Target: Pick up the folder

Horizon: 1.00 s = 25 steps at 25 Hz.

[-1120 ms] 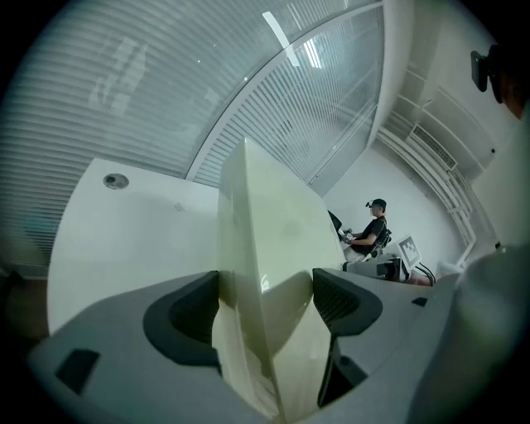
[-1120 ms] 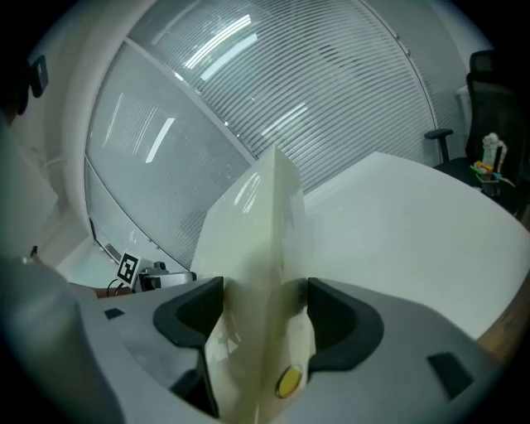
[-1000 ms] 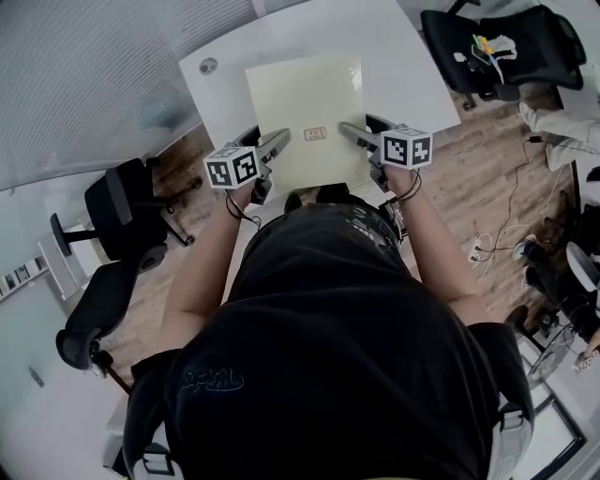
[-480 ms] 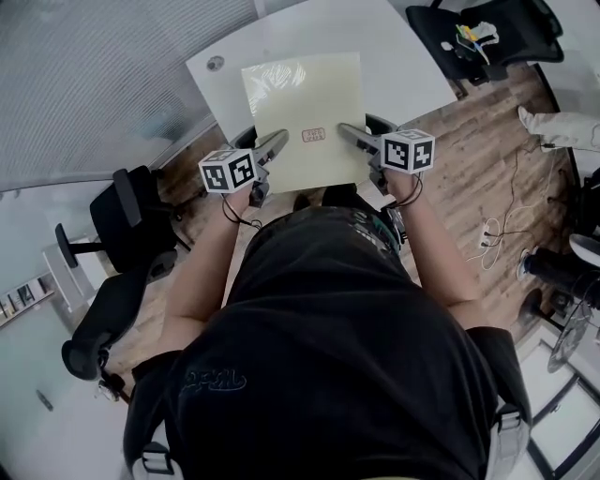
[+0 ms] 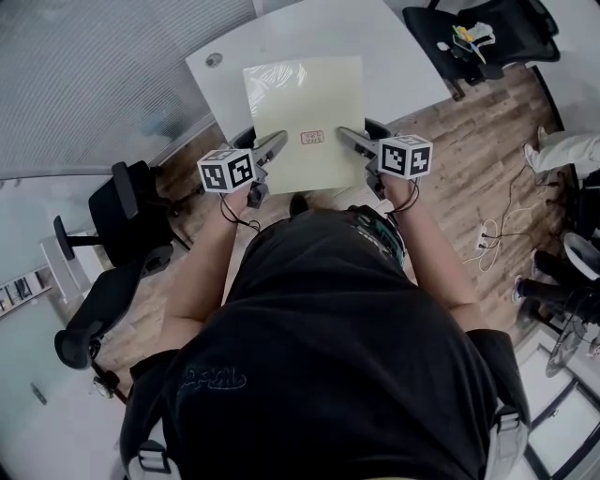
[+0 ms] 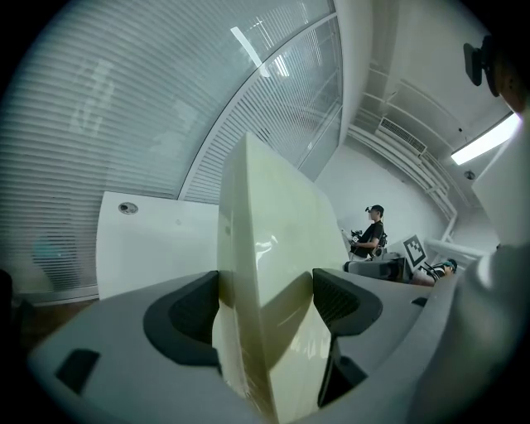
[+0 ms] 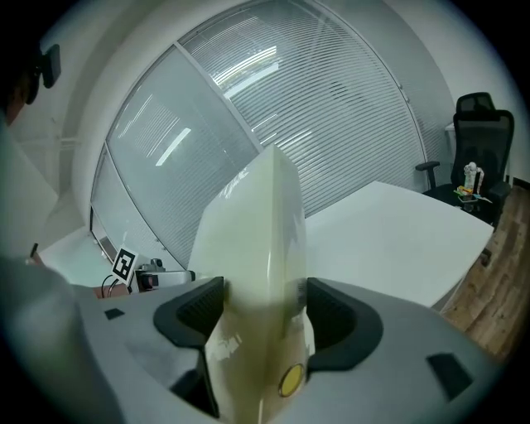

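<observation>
A pale cream folder [image 5: 305,117] with a small red label hangs flat above the white table [image 5: 403,66], held by its two near corners. My left gripper [image 5: 272,145] is shut on its left edge, and in the left gripper view the folder [image 6: 265,290] runs edge-on between the dark pads. My right gripper [image 5: 349,136] is shut on the right edge; there the folder [image 7: 257,273] fills the gap between the jaws, a yellow dot near its lower edge.
Black office chairs stand left [image 5: 131,211] and at the far right [image 5: 487,28], the latter with small items on its seat. Wooden floor with cables [image 5: 497,225] lies to the right. Frosted striped glass [image 5: 94,75] lines the left. A person [image 6: 368,236] stands far off.
The folder and both grippers have shifted slightly up in the head view; both grips are unchanged. The view has drifted a little over the floor.
</observation>
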### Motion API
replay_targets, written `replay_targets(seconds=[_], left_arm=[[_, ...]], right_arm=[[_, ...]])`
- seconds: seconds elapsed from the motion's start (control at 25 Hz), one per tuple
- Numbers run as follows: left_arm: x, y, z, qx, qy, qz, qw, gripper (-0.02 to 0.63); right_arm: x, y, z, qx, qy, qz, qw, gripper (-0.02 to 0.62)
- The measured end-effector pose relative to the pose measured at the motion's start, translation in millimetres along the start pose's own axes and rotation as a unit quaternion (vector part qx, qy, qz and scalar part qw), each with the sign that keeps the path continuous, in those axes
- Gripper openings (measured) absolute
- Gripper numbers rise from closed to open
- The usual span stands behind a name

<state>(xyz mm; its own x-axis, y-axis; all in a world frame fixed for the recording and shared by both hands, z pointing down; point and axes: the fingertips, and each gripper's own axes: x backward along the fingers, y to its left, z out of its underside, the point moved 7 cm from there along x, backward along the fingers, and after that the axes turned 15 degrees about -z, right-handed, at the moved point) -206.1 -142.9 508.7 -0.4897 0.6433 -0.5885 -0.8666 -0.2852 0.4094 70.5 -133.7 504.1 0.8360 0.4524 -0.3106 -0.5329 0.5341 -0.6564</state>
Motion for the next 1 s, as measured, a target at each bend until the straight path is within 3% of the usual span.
replay_targets(seconds=[0.2, 0.44, 0.6, 1.0], left_arm=[[-18.5, -61.2, 12.0, -0.002, 0.004, -0.019, 0.9998, 0.356], [-24.4, -79.1, 32.0, 0.02, 0.007, -0.017, 0.9996, 0.356], [-33.2, -124.1, 51.0, 0.024, 0.004, -0.032, 0.9992, 0.356], [-7.7, -164.7, 102.1, 0.054, -0.015, -0.077, 0.9954, 0.356]], right_arm=[[56.4, -28.1, -0.3, -0.009, -0.003, -0.011, 1.0, 0.313], [77.4, -35.4, 6.1, -0.006, 0.013, -0.008, 1.0, 0.313], [120.6, -55.0, 12.9, -0.008, 0.016, -0.02, 1.0, 0.313], [153.5, -55.8, 38.8, 0.011, 0.049, -0.065, 0.997, 0.313]])
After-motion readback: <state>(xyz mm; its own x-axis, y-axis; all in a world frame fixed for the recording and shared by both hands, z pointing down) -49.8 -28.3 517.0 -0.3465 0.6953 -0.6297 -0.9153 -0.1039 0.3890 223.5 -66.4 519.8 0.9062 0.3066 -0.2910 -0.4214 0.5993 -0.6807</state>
